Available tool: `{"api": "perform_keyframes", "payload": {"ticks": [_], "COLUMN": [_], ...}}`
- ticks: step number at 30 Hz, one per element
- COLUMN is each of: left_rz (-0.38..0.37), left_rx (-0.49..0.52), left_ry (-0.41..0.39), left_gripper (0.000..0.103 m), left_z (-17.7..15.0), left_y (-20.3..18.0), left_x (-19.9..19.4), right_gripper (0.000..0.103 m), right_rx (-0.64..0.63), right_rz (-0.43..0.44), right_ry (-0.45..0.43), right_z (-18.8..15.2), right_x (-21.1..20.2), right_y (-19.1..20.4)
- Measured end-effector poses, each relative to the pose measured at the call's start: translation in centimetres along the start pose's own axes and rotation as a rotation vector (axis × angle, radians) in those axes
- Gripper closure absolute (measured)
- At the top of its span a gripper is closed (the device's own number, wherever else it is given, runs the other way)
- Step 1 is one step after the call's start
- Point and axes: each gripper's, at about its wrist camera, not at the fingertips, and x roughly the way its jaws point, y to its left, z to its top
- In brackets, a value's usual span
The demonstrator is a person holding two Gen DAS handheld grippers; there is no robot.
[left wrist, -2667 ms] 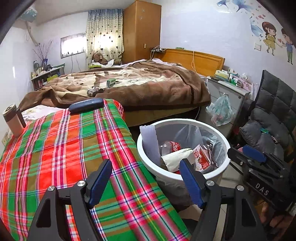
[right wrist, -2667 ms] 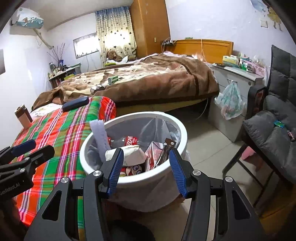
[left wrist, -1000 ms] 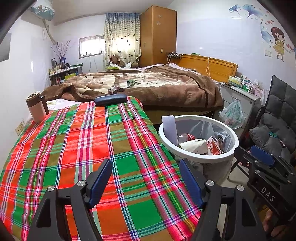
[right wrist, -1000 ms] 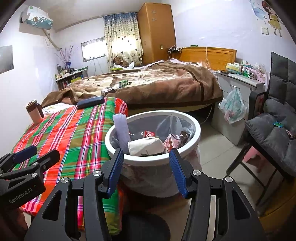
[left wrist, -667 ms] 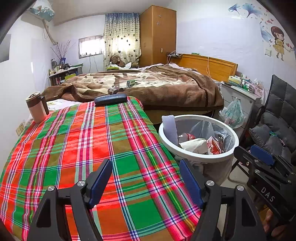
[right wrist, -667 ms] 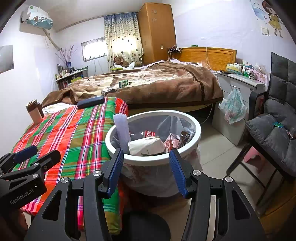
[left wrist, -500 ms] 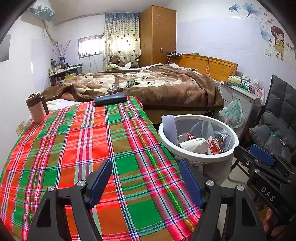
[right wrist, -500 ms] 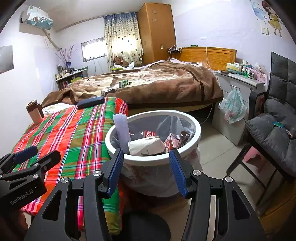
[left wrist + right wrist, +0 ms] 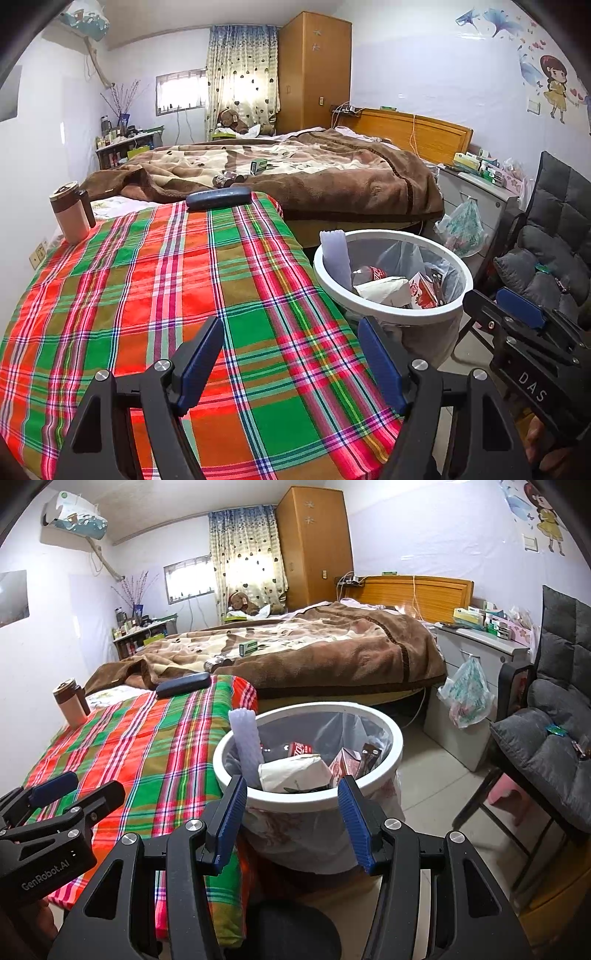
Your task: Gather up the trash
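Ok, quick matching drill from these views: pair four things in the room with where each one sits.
Things:
1. dark glasses case
2. brown tumbler
3. red drink bottle
4. green box

Places:
A. on the brown blanket
B. inside the white bin
C. far edge of the plaid tablecloth
D. left edge of the tablecloth, near the wall

Pairs: 1-C, 2-D, 3-B, 4-A

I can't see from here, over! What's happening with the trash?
Left gripper open, empty, over plaid tablecloth. Right gripper open, empty, at round white trash bin. Bin holds wrappers, crumpled paper. Nothing in the way.
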Motion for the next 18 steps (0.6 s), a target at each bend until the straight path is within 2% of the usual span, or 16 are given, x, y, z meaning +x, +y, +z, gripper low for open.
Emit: {"api": "perform_keyframes", "payload": {"ticks": [18], "left_rz": [0.007], "left_rx": [0.004], "left_ry": [0.001], "left_gripper": [0.028], "left_z": [0.06], "left_y": [-0.12], "left_x": [0.03], "right_gripper": [0.050], "right_rx": [-0.001], "right_rz": [0.001], "right_ry": [0.002], "right_z": [0.01], "right_x": [-0.04], "right_y": [0.06]}}
